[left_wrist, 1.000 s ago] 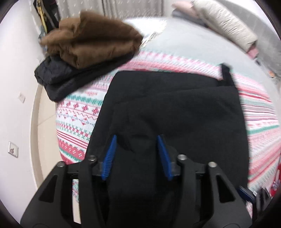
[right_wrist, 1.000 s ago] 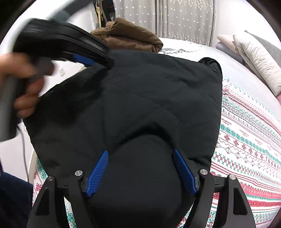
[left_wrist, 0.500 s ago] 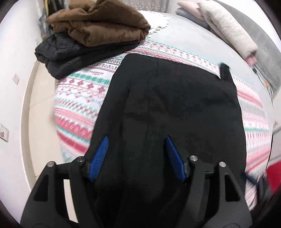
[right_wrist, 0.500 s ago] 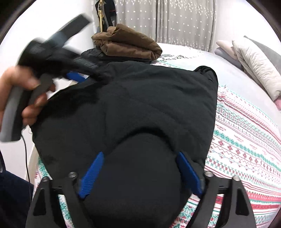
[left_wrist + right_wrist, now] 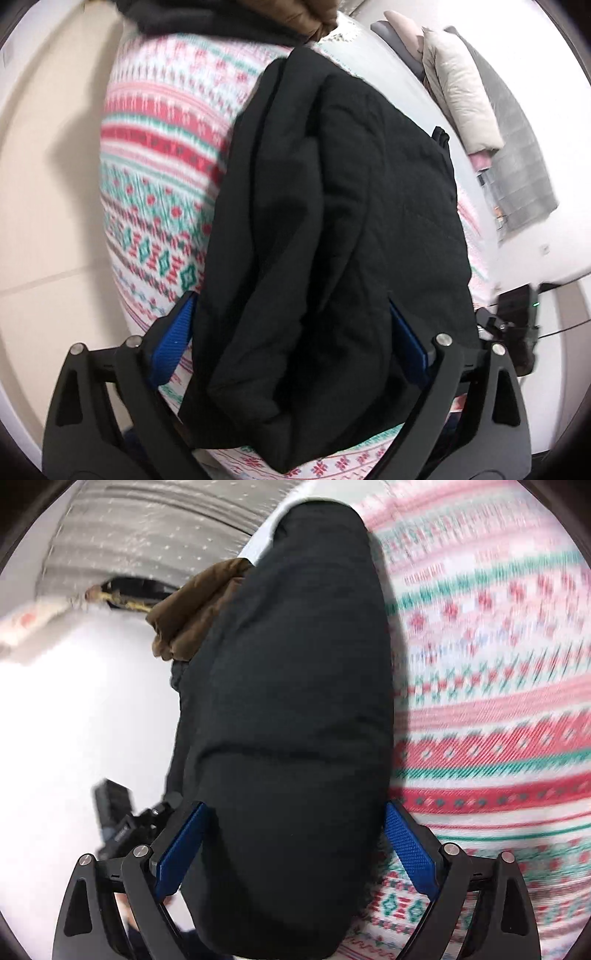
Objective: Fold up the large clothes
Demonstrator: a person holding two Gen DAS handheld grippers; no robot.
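black coat (image 5: 332,229) bunched between the pads of both claws, left claw (image 5: 290,332) and right claw (image 5: 291,840) each grasping a thick fold. draped over the bed (image 5: 155,155) edge, floor (image 5: 40,206) to the left. brown coat (image 5: 199,609) just beyond.
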